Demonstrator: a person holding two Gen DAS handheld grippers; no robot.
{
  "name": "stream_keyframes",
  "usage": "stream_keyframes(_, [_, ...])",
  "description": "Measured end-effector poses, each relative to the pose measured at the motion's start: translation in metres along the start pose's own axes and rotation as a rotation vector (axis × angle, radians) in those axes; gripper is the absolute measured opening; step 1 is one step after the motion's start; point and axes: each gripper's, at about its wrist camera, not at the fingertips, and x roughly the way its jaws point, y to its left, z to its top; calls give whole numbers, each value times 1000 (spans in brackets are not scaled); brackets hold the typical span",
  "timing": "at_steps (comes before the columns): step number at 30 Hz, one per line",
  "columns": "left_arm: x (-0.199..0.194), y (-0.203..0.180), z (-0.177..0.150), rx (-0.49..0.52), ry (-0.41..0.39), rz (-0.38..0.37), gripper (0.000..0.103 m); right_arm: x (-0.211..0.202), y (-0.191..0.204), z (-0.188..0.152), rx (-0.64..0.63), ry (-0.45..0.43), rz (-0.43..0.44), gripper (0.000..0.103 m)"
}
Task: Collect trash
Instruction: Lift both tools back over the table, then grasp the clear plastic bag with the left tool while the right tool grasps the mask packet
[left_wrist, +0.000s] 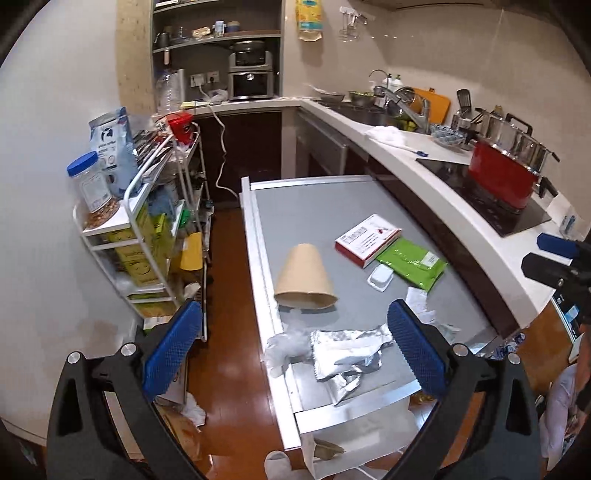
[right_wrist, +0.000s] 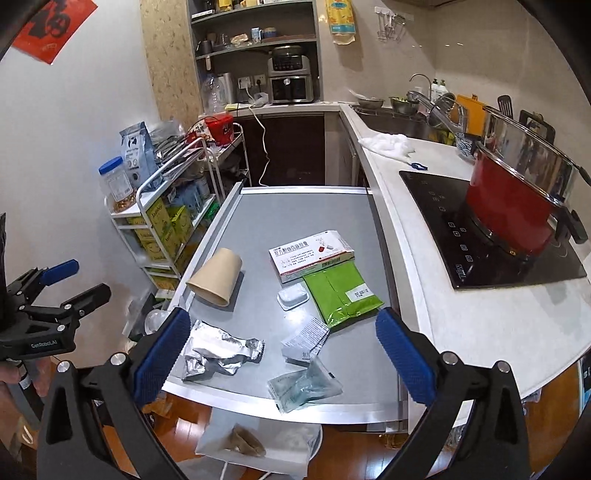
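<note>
Trash lies on a grey table (left_wrist: 317, 206) (right_wrist: 295, 214): a tipped brown paper cup (left_wrist: 304, 278) (right_wrist: 216, 277), a crumpled silver foil wrapper (left_wrist: 347, 356) (right_wrist: 218, 352), a red-and-white medicine box (left_wrist: 367, 238) (right_wrist: 312, 254), a green pouch (left_wrist: 412, 264) (right_wrist: 341, 291), a small white tub (left_wrist: 380, 277) (right_wrist: 292, 297), a clear plastic bag (right_wrist: 304, 384) and a paper leaflet (right_wrist: 306, 341). My left gripper (left_wrist: 291, 347) is open above the foil wrapper at the table's near edge. My right gripper (right_wrist: 280, 360) is open above the near edge, holding nothing.
A white-lined bin (right_wrist: 258, 439) with some trash sits below the table's near edge. A wire rack (left_wrist: 147, 229) of food stands left. A counter (right_wrist: 480, 314) with a red pot (right_wrist: 509, 206) on a black hob runs along the right. The floor is brown wood.
</note>
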Motion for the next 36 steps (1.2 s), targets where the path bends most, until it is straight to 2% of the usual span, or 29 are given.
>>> stream_keyframes(5, [1,14,-5,-19,20,-68,101,-9,6,-10,34,-3,-44,99])
stream_keyframes(11, [-1,28,0,16,13,-91,101,-14,9,-18,144,14,-71,99])
stream_keyframes(14, [-3,31,4,34,7,-105,101,-16,21,-18,139,9,-137,99])
stream_keyframes(18, [1,34,8,53,18,-96,101,-17,33,-18,166,7,-165,99])
stream_keyframes(22, [2,36,11,24,29,-96,101,-20,42,-17,167,-5,-184,99])
stream_keyframes(25, [1,36,13,8,31,-64,101,-16,44,-16,142,-2,-203,99])
stream_keyframes(29, [11,34,11,12,41,-20,101,5,35,-18,126,38,-212,99])
stream_keyframes(33, [41,33,-3,-2,128,-38,101,41,23,-36,125,142,-184,99])
stream_keyframes(36, [61,24,-13,36,178,-38,97,69,18,-54,124,220,-165,99])
